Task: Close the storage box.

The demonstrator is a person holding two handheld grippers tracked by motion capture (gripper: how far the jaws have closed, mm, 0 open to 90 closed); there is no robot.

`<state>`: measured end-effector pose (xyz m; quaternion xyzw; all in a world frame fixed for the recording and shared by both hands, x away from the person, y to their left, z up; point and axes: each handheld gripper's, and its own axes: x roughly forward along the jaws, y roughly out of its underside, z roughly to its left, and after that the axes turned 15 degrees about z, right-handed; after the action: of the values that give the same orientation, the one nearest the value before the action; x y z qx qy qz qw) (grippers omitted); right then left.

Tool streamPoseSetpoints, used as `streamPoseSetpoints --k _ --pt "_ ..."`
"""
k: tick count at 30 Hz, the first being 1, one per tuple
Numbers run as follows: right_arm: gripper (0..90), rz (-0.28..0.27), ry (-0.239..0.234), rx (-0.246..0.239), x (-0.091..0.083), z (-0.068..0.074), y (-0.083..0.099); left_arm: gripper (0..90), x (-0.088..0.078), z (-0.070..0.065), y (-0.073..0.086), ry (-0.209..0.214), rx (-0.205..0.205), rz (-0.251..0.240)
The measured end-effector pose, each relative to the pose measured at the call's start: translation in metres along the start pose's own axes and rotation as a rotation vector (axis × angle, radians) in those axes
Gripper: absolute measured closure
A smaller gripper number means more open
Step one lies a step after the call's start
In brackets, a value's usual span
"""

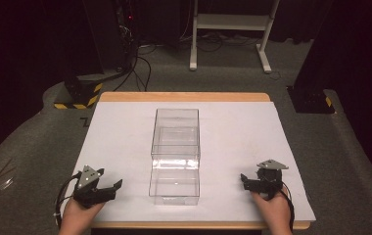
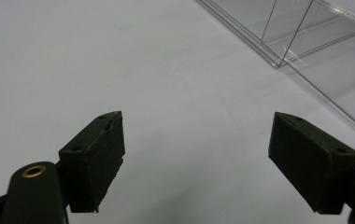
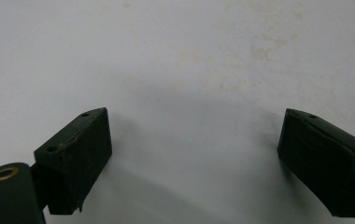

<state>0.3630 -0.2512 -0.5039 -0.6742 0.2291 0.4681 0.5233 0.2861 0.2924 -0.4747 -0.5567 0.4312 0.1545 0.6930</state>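
Fingers of the left gripper [image 1: 109, 187] were held well apart above the white sheet [image 1: 238, 132], with nothing between them; in the left gripper view the gripper [image 2: 196, 156] was seen with the clear plastic box [image 2: 306, 42] lying ahead and to its right, apart from it. The right gripper [image 1: 246, 180] was likewise spread wide over bare, faintly stained sheet [image 3: 241, 51], gripping nothing [image 3: 194, 158]. Between both grippers, near the front edge of the wooden desk [image 1: 184, 96], the transparent rectangular box [image 1: 175, 156] was seen, thin-walled, hard-edged and divided into two compartments, both seemingly empty. Each gripper was held in a hand [image 1: 274, 210].
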Motion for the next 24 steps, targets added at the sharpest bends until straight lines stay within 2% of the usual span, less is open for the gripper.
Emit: streamPoseSetpoints --k 16,24 --pt "9.8 -0.002 0.001 -0.001 0.000 0.000 0.000 19.1 -0.013 -0.022 -0.007 0.049 0.048 -0.059" --pt "9.8 -0.003 0.001 -0.003 0.000 0.000 0.000 19.1 -0.020 -0.031 -0.010 0.085 0.051 -0.091"
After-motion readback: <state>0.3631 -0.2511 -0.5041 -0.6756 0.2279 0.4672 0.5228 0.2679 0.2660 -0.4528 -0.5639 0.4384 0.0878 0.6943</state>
